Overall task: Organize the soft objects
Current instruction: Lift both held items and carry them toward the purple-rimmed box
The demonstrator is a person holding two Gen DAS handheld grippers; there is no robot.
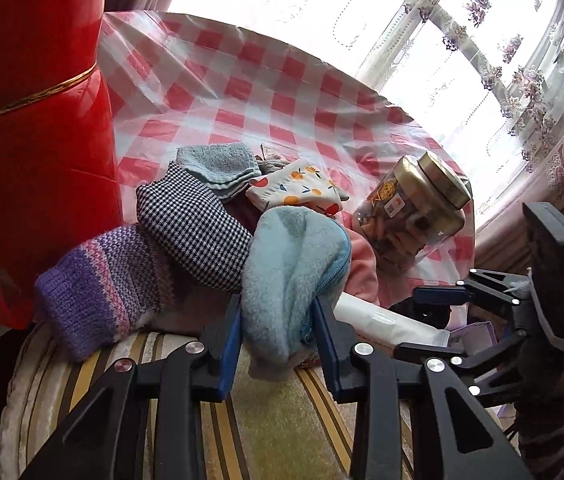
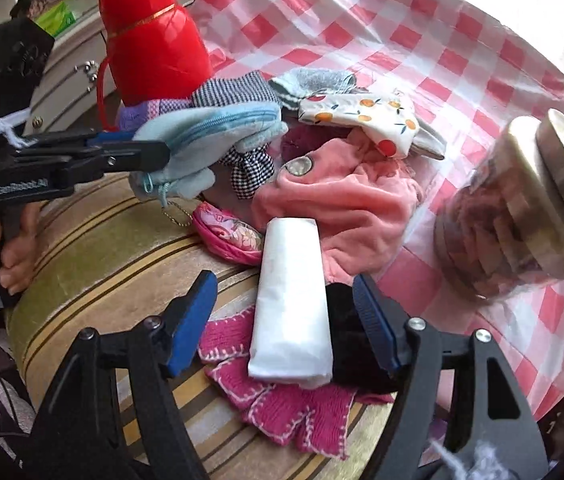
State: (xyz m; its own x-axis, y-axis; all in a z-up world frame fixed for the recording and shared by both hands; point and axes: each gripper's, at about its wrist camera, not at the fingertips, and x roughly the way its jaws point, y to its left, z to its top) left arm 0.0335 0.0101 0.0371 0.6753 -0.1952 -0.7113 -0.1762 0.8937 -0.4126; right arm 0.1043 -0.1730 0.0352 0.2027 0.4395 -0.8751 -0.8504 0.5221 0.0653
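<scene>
Gripping the light blue fleece pouch (image 1: 293, 264) across its middle, with the jaws of the left gripper (image 1: 276, 320) drawn narrow and both blue pads pressed into the fleece. Showing the zip along the pouch's right edge in the left wrist view; dangling a thin bead chain below it in the right wrist view. Holding that pouch over the near edge of the pile, above the striped cushion (image 2: 110, 240), with a hand (image 2: 10, 248) wrapped round the left gripper's handle.

Straddling the white roll (image 2: 289, 308) with the jaws of the right gripper (image 2: 283, 294) spread wide, a clear gap on either side, neither pad touching it. Lying lengthwise between those jaws, on a pink knitted piece (image 2: 282, 412) and just beside a black cloth (image 2: 349, 340).

Heaped just beyond the roll: a pink velvet garment (image 2: 345, 208) and, to its left, a small flowered purse (image 2: 228, 236). Farther back, a houndstooth cloth (image 1: 198, 224), a purple knitted piece (image 1: 98, 292), a folded blue towel (image 1: 218, 164) and a fruit-print pouch (image 1: 297, 188), all touching or overlapping.

Flanking the pile on the bench (image 1: 242, 80) with its red-checked cover: a red flask (image 1: 38, 140) to the left, a gold-lidded jar (image 1: 413, 208) to the right.
</scene>
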